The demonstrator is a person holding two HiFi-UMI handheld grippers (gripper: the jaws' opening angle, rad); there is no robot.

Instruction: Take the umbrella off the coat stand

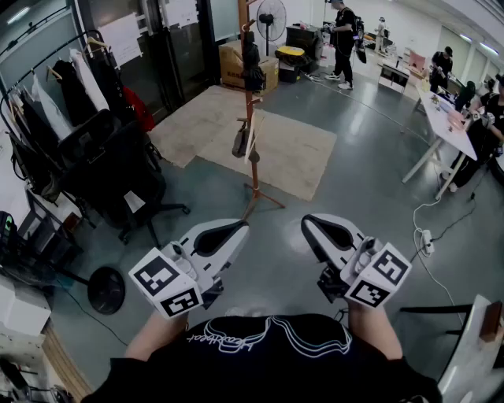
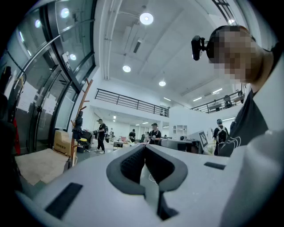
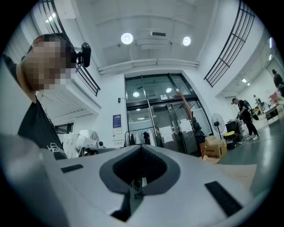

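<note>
Pointing ahead, left hand-held gripper [image 1: 240, 227] flanks right hand-held gripper [image 1: 308, 221], closed.

From head height we look steeply down toward the coat stand [image 1: 252, 118] ahead. Our other two cameras sit close behind the left tongs [image 2: 144, 148] and right tongs [image 3: 141, 147], facing roughly level; all three share that stand.

Black office chair [image 1: 110, 169] beside a clothes rack [image 1: 47, 110], standing fan [image 1: 272, 16] near cardboard boxes [image 1: 234, 63]
</note>
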